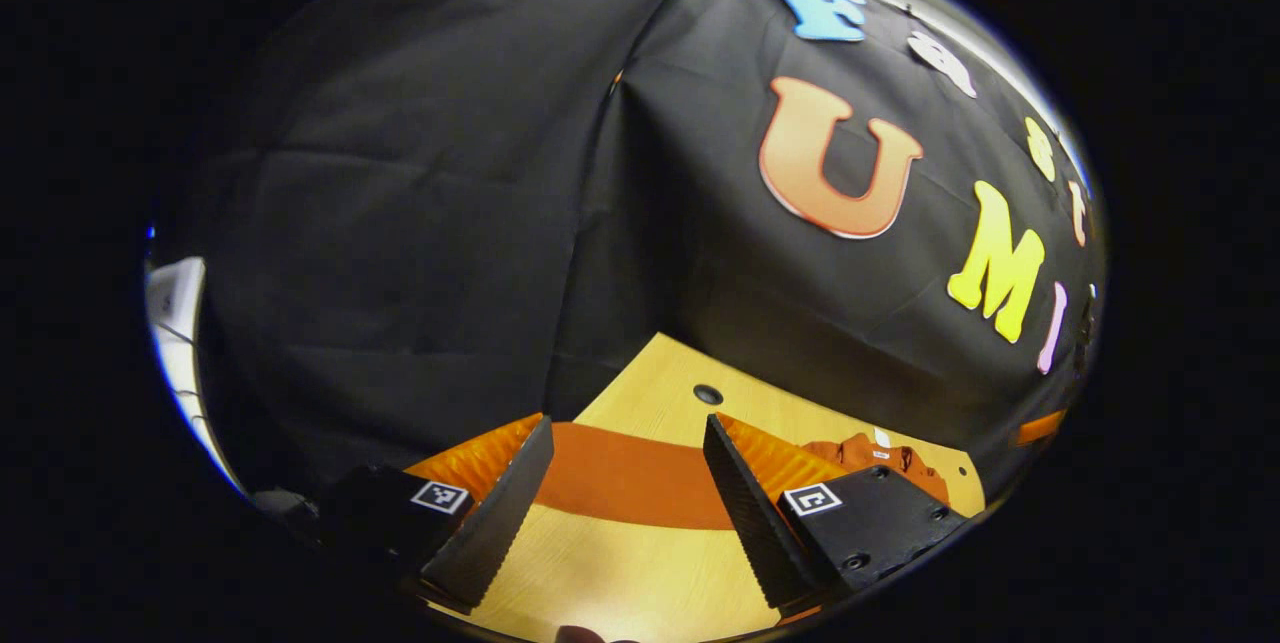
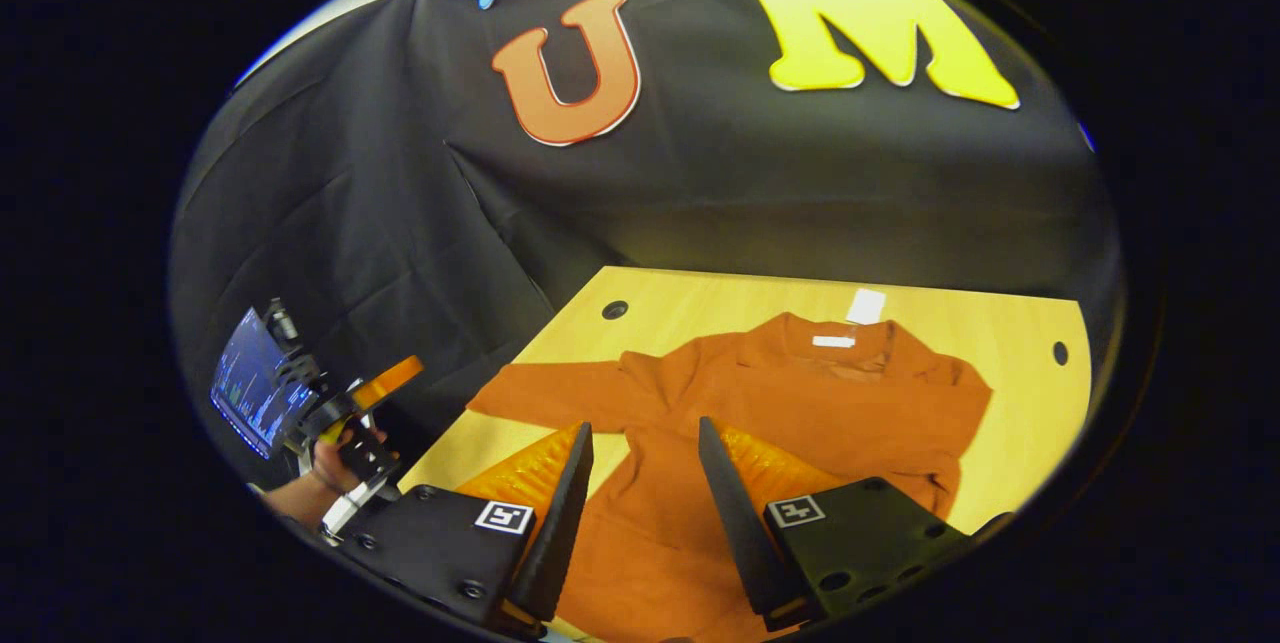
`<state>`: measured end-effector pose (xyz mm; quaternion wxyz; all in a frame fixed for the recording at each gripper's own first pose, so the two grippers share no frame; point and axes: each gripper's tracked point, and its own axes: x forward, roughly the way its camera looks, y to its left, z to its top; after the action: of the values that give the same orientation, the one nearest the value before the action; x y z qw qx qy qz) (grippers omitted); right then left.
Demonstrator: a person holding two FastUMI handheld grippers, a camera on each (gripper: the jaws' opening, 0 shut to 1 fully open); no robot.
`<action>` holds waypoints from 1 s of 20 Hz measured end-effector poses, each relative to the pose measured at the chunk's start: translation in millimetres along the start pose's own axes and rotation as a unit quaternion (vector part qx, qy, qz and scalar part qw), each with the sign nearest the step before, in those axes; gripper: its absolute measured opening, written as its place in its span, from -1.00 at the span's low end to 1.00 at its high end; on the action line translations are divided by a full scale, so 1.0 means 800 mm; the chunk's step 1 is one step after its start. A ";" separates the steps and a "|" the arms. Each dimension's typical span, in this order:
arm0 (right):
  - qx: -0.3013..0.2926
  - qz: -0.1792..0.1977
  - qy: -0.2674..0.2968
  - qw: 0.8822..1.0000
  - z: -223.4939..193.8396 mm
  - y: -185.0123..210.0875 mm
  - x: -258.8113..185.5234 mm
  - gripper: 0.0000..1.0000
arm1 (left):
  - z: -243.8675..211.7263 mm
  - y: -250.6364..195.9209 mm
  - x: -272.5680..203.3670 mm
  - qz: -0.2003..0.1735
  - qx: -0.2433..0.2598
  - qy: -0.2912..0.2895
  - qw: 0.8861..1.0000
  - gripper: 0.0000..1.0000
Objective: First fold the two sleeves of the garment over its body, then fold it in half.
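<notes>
Where the right gripper view looks along the right gripper (image 2: 640, 483), its jaws stand apart and clamp nothing, with the garment (image 2: 760, 393) spread on the bench (image 2: 1020, 323) between and beyond them. Collar lies at the far end; a white label (image 2: 833, 341) sits inside it and a white tag (image 2: 866, 306) lies just past it on the wood, both too small to read. One sleeve (image 2: 545, 391) stretches flat to the left of the jaws; the other side is bunched at the right, its sleeve hard to make out. The hem is cut off below the jaws. Square printed markers sit on both finger mounts; they carry a pattern, not words. Far left of the jaws, a hand (image 2: 340, 458) grips the left gripper's handle (image 2: 345, 413), beside a lit screen (image 2: 250, 383).

In the left gripper view, the left gripper (image 1: 625, 498) holds its jaws apart, empty, above the bench (image 1: 640, 563). A sleeve (image 1: 630, 483) crosses between them; the collar (image 1: 870, 453) shows past the right jaw, partly hidden. A round hole (image 1: 708, 393) lies beyond.
</notes>
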<state>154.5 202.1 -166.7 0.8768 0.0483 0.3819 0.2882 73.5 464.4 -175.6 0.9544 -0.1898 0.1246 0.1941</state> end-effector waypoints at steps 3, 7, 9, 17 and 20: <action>0.032 -0.033 -0.003 0.999 -0.028 -0.035 -0.071 0.39 | -0.027 0.041 0.063 -0.006 -0.026 0.049 0.998 0.97; 0.060 -0.091 0.006 0.994 -0.065 -0.085 -0.130 0.40 | -0.085 0.081 0.116 -0.008 -0.053 0.132 0.990 0.98; 0.092 -0.102 0.002 0.991 -0.068 -0.093 -0.146 0.40 | -0.105 0.100 0.131 -0.001 -0.057 0.161 0.985 0.97; 0.085 -0.115 0.009 0.990 -0.077 -0.093 -0.154 0.40 | -0.120 0.081 0.176 -0.034 -0.144 0.198 0.969 0.96; 0.094 -0.112 0.006 0.989 -0.075 -0.090 -0.153 0.40 | -0.111 0.078 0.177 -0.028 -0.149 0.191 0.970 0.46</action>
<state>80.3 67.9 -152.0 0.8928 0.0855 0.4154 0.1515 159.7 526.8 -318.6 0.8789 -0.3671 0.2688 0.1436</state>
